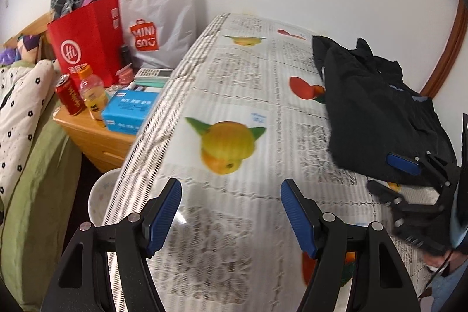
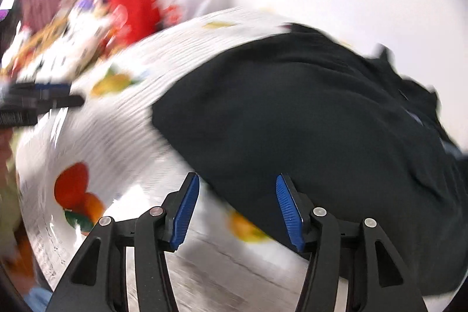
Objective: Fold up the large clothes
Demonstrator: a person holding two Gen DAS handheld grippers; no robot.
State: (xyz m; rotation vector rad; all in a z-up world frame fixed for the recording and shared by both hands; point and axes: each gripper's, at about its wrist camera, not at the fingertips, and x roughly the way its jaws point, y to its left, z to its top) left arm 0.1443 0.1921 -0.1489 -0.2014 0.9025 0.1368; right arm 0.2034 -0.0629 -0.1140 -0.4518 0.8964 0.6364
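Blue pads, left gripper (image 1: pixel 231 212): jaws are standing apart with nothing between them, hanging over bare tablecloth near the front edge.
Blue pads, right gripper (image 2: pixel 237 209): jaws are standing apart and gripping nothing; the hem of the black garment (image 2: pixel 307 122) is lying beyond the tips, and the blur leaves it unclear whether the right pad is touching the cloth.
Right gripper from the left wrist view (image 1: pixel 409 174): it is sitting at the near edge of the black garment (image 1: pixel 380 113), one blue pad showing against the dark cloth.
Left gripper from the right wrist view (image 2: pixel 44 98): it is showing as a blurred dark shape at the left edge, well apart from the garment.
Garment: it is lying in a rumpled heap on the right part of the table, near the wall.
Tablecloth (image 1: pixel 228 84): glossy white with printed text and fruit pictures, it is covering the whole table.
Nightstand (image 1: pixel 96 136): wooden, it is standing just beside the table's left side, carrying a blue tissue box (image 1: pixel 128 113), an orange drink bottle (image 1: pixel 92 94), a red can (image 1: pixel 68 98), a red paper bag (image 1: pixel 87 43) and a white plastic bag (image 1: pixel 163 16).
Bed (image 1: pixel 26 136): green sheet and flowered quilt are lying left of the nightstand.
Picture quality: the right wrist view is smearing badly.
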